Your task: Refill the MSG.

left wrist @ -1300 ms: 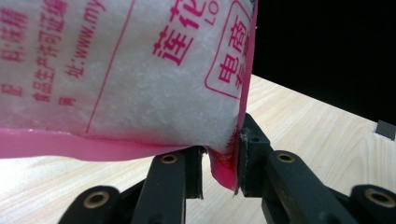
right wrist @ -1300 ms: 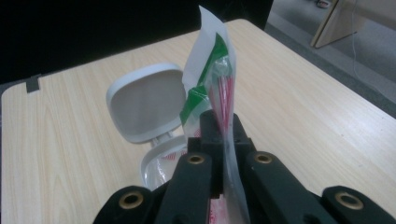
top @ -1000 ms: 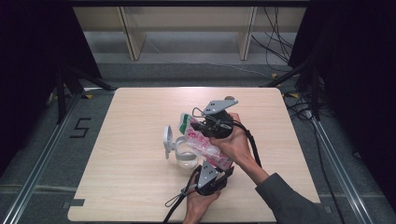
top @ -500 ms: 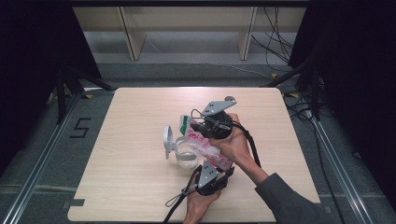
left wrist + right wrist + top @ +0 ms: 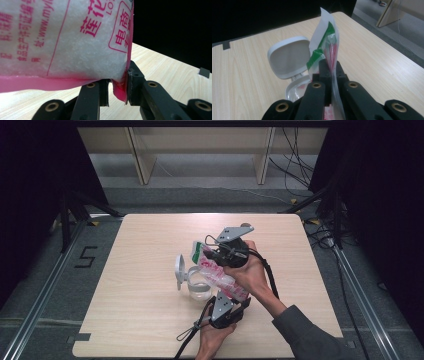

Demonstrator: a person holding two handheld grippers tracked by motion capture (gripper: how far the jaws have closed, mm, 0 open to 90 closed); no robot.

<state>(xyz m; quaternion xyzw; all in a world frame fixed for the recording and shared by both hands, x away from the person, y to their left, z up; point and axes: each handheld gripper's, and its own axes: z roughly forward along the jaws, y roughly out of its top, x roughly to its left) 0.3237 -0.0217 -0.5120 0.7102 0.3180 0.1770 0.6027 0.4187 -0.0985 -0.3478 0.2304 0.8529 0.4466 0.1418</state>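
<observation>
A person stands at a light wooden table [image 5: 140,320] and holds a hand-held gripper in each hand. Between the two there is a bag of white grains [image 5: 220,277] with pink print on it, lifted off the table and slanted. It looks like sugar or salt, but I cannot tell which. The left hand-held gripper [image 5: 227,302] is near the person's edge of the table. In the left gripper view its two black jaws pinch the pink sealed bottom edge of the bag [image 5: 120,87], and the full bag [image 5: 62,37] bulges out above them. The right hand-held gripper [image 5: 212,254] is farther up the table. In the right gripper view its jaws are pressed tight together on the thin top of the bag [image 5: 324,47], where there is a green and white strip. Right under the bag stands a clear container [image 5: 199,287] on the table. Its white lid [image 5: 179,271] is flipped open and stands up on the left side. In the right gripper view the open lid [image 5: 288,57] is just behind the bag top, and the rim of the container [image 5: 294,87] is just below it.
</observation>
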